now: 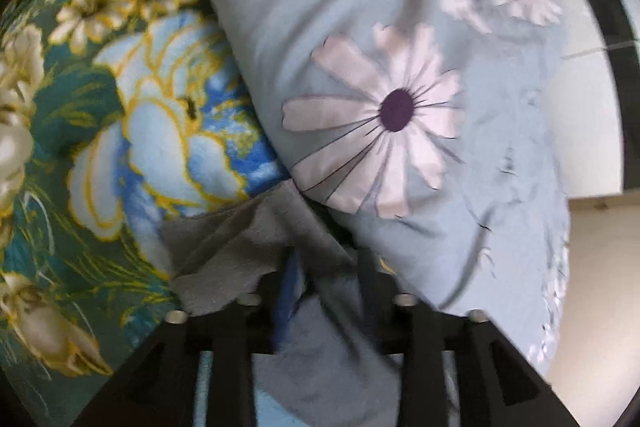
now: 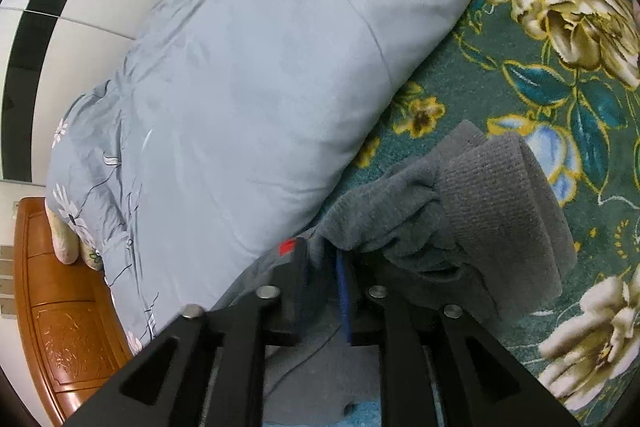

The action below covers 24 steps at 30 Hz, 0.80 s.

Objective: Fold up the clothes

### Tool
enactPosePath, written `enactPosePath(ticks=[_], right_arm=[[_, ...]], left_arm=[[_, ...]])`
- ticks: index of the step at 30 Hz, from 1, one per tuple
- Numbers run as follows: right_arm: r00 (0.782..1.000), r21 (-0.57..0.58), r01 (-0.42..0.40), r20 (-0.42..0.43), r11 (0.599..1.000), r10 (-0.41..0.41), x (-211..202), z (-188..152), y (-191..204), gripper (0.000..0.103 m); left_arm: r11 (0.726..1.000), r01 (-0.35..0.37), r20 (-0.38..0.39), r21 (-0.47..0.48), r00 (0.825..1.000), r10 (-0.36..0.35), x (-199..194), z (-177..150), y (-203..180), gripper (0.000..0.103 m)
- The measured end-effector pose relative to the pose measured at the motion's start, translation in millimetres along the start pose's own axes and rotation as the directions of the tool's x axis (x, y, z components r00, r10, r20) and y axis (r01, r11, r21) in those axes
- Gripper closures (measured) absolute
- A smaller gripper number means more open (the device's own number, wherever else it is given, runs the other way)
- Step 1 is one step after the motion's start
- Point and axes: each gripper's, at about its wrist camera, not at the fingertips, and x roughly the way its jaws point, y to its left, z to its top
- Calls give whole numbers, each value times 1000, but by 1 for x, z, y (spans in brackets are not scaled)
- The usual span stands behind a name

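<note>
You have both the left gripper and the right gripper pinching the grey garment (its ribbed bulk trails to the right gripper's centre right, over the floral bedspread), beside the blue pillow

Soft, even indoor light; left view smeared by motion blur, right view sharper, both bowing at dark fisheye edges.

In the left wrist view the left tool is smeared by motion blur, its fingertips buried in the bunched grey knit garment. The right tool's fingertips sink into the same cloth, which the bottom edge crops. The carved brown wooden headboard is cut off at the lower left.
</note>
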Motion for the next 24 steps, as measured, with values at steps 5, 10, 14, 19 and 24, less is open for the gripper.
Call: enactPosePath(ticks=[5,10,14,19,24], right_arm=[[988,-68,-139,55,988,143,-32,-15,-7,50],[990,-47,-98,97,994,102,-56,-43,-58,45],[992,80,-61,115,995,51,-60,-61,-113,45],[988,228,-77,151,971,43,-59,-75,-160,37],[979,284,-148,176,947,100,-42,-67,-162,36]], left_arm=[[1000,-12,70,5,997,12,-27,-20,46,50],[999,-15,25,-35,1000,16,-5,-39,68,50],[998,-12,14,-57,1000,13,16,-48,67,50],[996,-16,65,-87,998,22,24,-51,70,50],[995,-24,94,-96,995,33,25,-49,68,55]])
